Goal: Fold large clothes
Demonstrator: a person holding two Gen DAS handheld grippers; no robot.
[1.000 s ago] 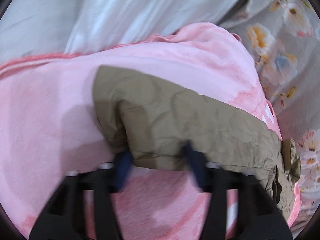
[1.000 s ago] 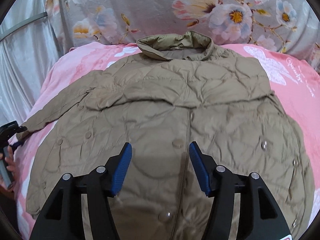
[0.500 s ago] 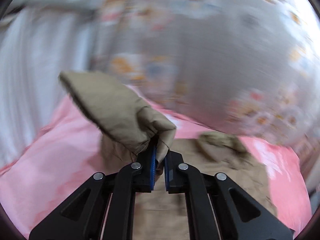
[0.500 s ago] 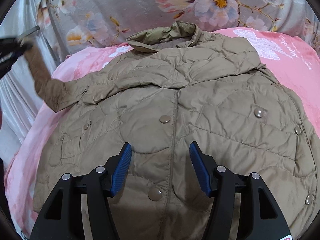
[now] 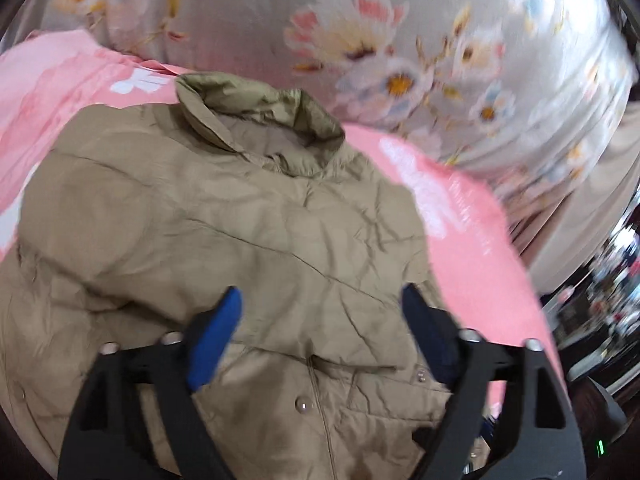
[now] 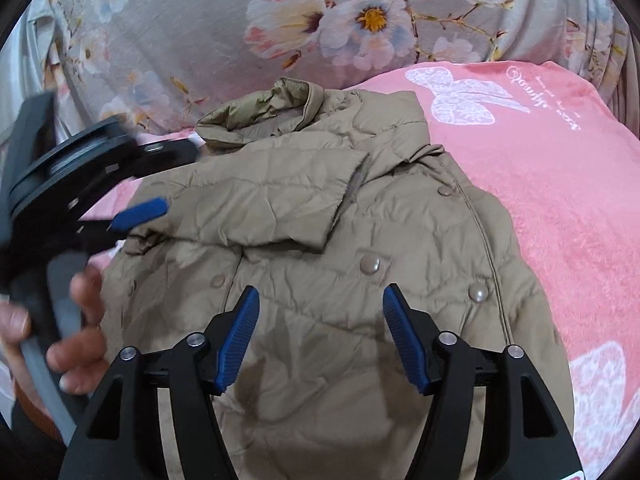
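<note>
- Jacket [image 6: 320, 240]: tan quilted, lies front-up on pink blanket [image 6: 560, 208], collar [image 6: 260, 112] at far end next to grey floral fabric [image 6: 192, 40].
- One sleeve [image 6: 272, 200] is folded across the chest; cuff edge stops just short of the snap placket, near the top snap [image 6: 443, 190].
- Left gripper [image 5: 320, 320]: jaws have just been opening, now wide apart, nothing between them; blue pads hover over the chest below the collar. Left view blurred w/ motion.
- In right view the left gripper [image 6: 144, 184] shows at the jacket's left edge, one blue pad by the folded sleeve's shoulder end; a hand [image 6: 60, 328] grips its handle.
- Right gripper [image 6: 320, 320]: jaws have just been opening a little, apart, empty, above lower front of the jacket, between two snaps.
- Edges: jacket's right side edge runs curved along open pink blanket; lots of bare blanket on that side, w/ white bow print [image 6: 464, 96].
- Left side: only a thin strip of blanket shows beside the jacket; left gripper + hand fill that room.
- Far end: collar almost touching the floral fabric, little room there.
</note>
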